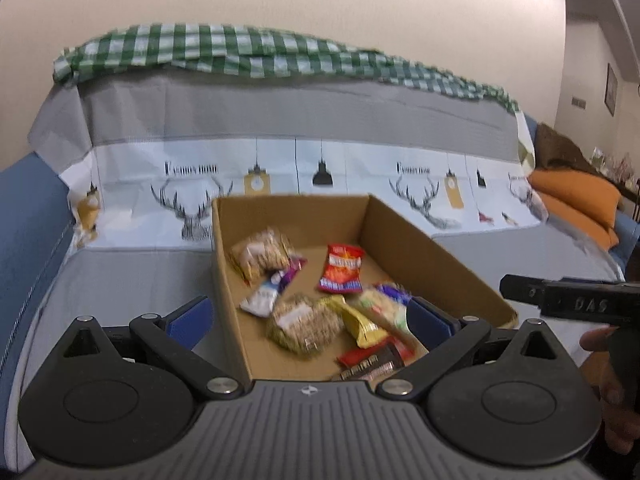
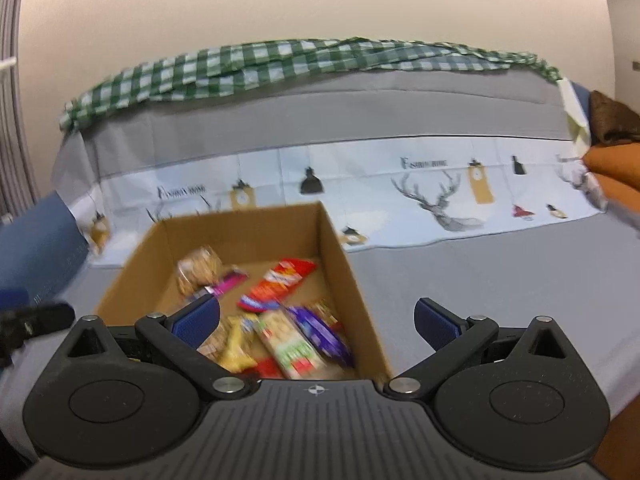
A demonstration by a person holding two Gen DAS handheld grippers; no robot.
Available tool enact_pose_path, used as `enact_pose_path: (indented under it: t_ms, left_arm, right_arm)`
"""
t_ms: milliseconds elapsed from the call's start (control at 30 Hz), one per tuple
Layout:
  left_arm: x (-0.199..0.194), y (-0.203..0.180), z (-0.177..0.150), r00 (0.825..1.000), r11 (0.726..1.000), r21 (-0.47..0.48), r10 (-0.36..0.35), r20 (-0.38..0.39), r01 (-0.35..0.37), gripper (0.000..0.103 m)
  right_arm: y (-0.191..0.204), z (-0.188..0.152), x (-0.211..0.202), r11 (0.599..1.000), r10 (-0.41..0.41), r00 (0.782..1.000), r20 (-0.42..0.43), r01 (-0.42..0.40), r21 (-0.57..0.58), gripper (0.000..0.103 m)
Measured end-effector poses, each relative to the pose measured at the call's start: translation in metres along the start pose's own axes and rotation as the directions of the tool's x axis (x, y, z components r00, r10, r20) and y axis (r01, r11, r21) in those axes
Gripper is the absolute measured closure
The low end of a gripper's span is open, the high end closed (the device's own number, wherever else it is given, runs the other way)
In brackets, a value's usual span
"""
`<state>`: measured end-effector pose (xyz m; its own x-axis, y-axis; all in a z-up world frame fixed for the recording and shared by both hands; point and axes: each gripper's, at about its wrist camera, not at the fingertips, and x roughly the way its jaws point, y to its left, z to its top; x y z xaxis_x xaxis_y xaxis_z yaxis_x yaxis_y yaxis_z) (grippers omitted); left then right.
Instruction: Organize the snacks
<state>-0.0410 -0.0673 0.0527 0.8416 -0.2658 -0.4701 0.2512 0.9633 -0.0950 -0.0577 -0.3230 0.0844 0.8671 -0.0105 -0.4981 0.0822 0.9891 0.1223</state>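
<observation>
Cardboard box (image 1: 420, 240) of snack packets (image 1: 342, 268) on sofa (image 1: 132, 280); hand-held gripper (image 1: 310, 316) spread wide

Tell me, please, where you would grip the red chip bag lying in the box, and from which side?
Probably from straight above: the red chip bag lies flat on the floor of the box, clear of the other snacks. Close the tongs across its narrow width near the middle, where it looks puffed; the box's walls block any sideways approach.

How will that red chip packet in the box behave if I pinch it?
The red chip packet looks like thin foil, so probably light and floppy, sagging from the tongs. Its glossy skin may slip. It lies flat on the cardboard box floor, so an edge pinch seems safest.
</observation>
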Motion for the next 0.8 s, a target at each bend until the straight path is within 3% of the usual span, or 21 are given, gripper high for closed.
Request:
enact_pose_path:
  t_ms: [100, 267, 367, 433, 800]
  left_arm:
    - [-0.001, -0.002, -0.008, 0.999, 0.999, -0.051, -0.014, -0.037, 0.012, 0.000]
    - [-0.009, -0.007, -0.035, 1.000, 0.997, -0.077, 0.007, -0.020, -0.009, 0.000]
    - [-0.003, -0.007, -0.050, 0.998, 0.997, -0.069, 0.012, -0.054, -0.016, 0.000]
    - [0.004, -0.004, -0.049, 0.996, 0.997, -0.070, 0.012, -0.085, -0.018, 0.000]
    - [0.008, 0.005, -0.044, 0.999, 0.998, -0.065, 0.003, -0.047, -0.006, 0.000]
  right_arm:
    - [-0.005, -0.005, -0.009, 0.997, 0.011, 1.000, -0.007, -0.011, 0.081, 0.001]
    - [0.021, -0.012, 0.000, 0.997, 0.009, 0.999, -0.038, -0.012, -0.070, 0.001]
    - [0.032, -0.013, 0.005, 0.992, 0.009, 0.998, -0.064, -0.017, -0.128, 0.001]
    - [0.035, -0.013, 0.008, 0.990, 0.004, 0.997, -0.073, -0.014, -0.140, 0.001]
    - [0.044, -0.012, 0.017, 0.988, 0.010, 0.997, -0.083, -0.022, -0.150, 0.001]
